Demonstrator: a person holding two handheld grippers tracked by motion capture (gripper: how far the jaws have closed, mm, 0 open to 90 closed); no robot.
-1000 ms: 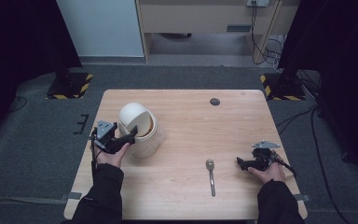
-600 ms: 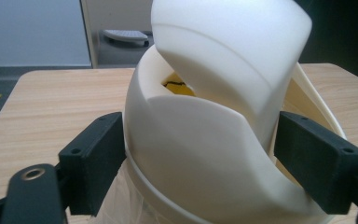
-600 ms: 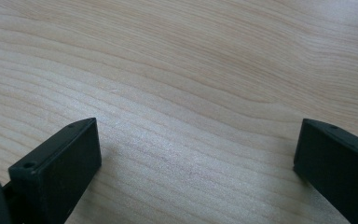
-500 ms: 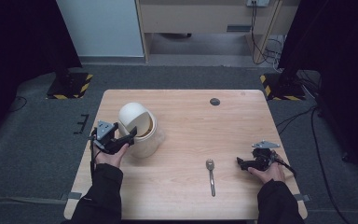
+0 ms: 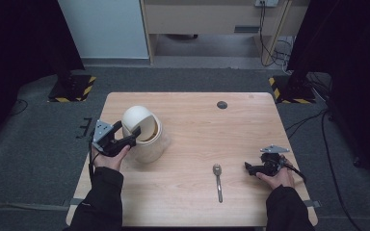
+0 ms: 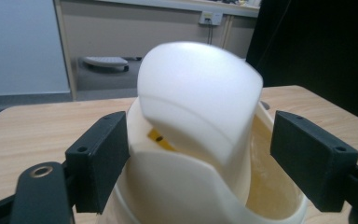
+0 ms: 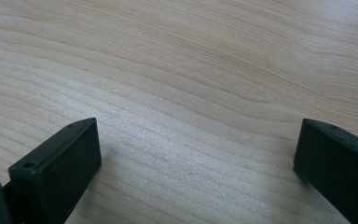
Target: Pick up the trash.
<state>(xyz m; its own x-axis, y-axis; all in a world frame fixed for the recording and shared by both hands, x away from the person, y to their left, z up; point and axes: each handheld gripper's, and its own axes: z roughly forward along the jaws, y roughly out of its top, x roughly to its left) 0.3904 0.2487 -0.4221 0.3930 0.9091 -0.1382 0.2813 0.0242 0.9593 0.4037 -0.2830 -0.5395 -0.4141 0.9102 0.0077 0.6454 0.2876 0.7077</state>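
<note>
1. Your left gripper [image 5: 125, 136] is spread wide around a cream lidded container [image 5: 147, 134], jaws either side, lid tilted up.
2. A metal spoon [image 5: 217, 180] lies left of your right gripper [image 5: 250, 168].
3. That gripper's jaws gape over bare wooden table [image 5: 197, 125].

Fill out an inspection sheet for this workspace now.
Surface: wooden table, bare grain, dark round mark near far edge.
Job's things: cream jar with tilted lid; spoon lying flat.
Clutter: nothing seen.
Tools: left tool open, jaws flanking the jar; right tool open over bare wood.
Cables: one trails from the right tool; others hang at the far wall.
Surroundings: grey floor, striped stand bases, dark curtains.
</note>
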